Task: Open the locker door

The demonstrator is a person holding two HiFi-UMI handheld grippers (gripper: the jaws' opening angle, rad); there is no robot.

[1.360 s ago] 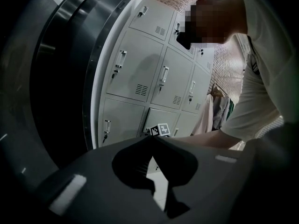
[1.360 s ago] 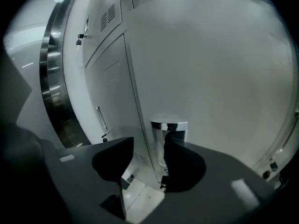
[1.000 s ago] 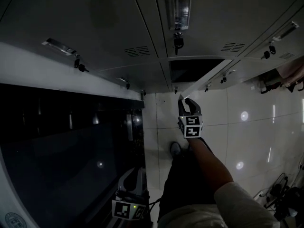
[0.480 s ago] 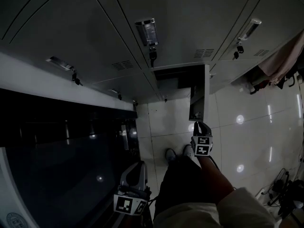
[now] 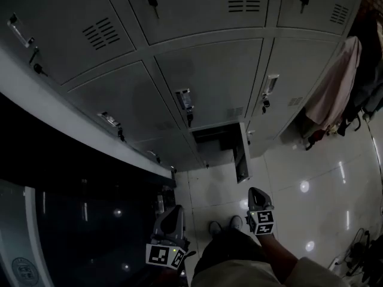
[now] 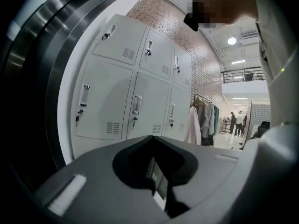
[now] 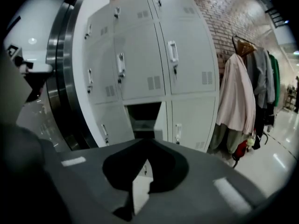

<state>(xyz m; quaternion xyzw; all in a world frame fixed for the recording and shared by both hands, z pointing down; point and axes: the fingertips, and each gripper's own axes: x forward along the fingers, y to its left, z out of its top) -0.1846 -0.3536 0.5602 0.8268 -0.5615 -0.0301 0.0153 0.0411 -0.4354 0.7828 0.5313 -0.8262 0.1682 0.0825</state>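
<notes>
Head view: grey metal locker door [image 5: 242,154], bottom row, swung out, apparently edge-on in dim light. It lies ahead of right gripper [image 5: 257,192], which is nearer to it than left gripper [image 5: 170,210].
Left gripper view: fingers [image 6: 84,181] pressed together, empty.
Right gripper view: fingers closed, holding nothing. Open compartment [image 7: 142,115] straight ahead, well apart.

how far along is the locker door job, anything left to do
Done: the grey metal locker door in the bottom row stands swung out, showing its dark compartment. In hand: nothing. The right gripper and left gripper hang low above the floor, jaws together and empty, clear of the door. Left: apparently nothing, unless the door should swing wider.
</notes>
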